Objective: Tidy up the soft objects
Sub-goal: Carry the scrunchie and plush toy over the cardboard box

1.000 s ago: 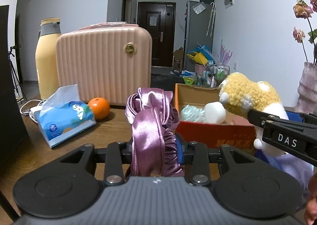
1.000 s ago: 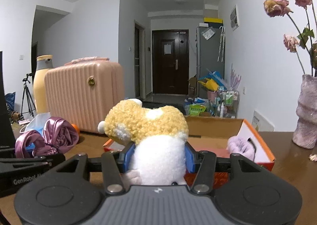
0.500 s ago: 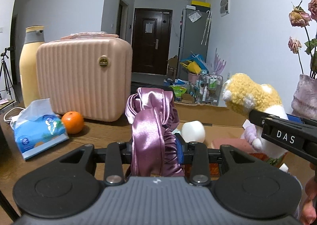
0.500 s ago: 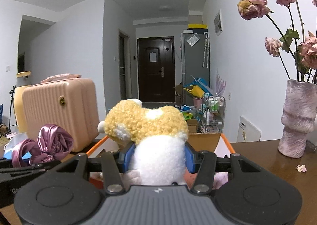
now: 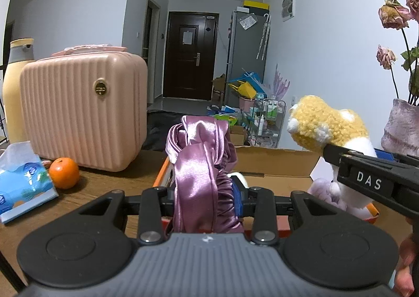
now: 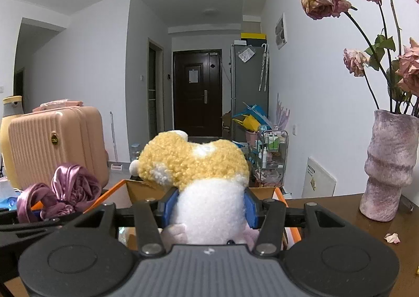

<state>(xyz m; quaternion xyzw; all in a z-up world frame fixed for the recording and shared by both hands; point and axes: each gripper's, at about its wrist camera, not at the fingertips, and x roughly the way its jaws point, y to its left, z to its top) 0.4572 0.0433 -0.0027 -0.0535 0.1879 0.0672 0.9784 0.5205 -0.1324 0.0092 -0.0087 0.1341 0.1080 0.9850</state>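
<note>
My left gripper (image 5: 205, 198) is shut on a purple satin scrunchie (image 5: 201, 166) and holds it over the near left edge of an open orange cardboard box (image 5: 275, 157). My right gripper (image 6: 208, 208) is shut on a yellow-and-white plush toy (image 6: 199, 166) and holds it above the same box (image 6: 277, 193). The plush (image 5: 327, 126) and the right gripper show at the right of the left wrist view. The scrunchie (image 6: 68, 189) shows at the left of the right wrist view. A white soft thing and a lilac fluffy thing (image 5: 324, 189) lie in the box.
A pink ribbed suitcase (image 5: 81, 111) and a yellow bottle (image 5: 15, 82) stand at the left on the wooden table (image 5: 104, 187). An orange (image 5: 64, 172) and a blue tissue pack (image 5: 23, 187) lie before them. A purple vase (image 6: 390, 166) with dried roses stands at the right.
Both grippers have moved forward and up toward the box with their loads. The box now lies just beneath them. The suitcase, orange and tissue pack have slid leftward in view.
</note>
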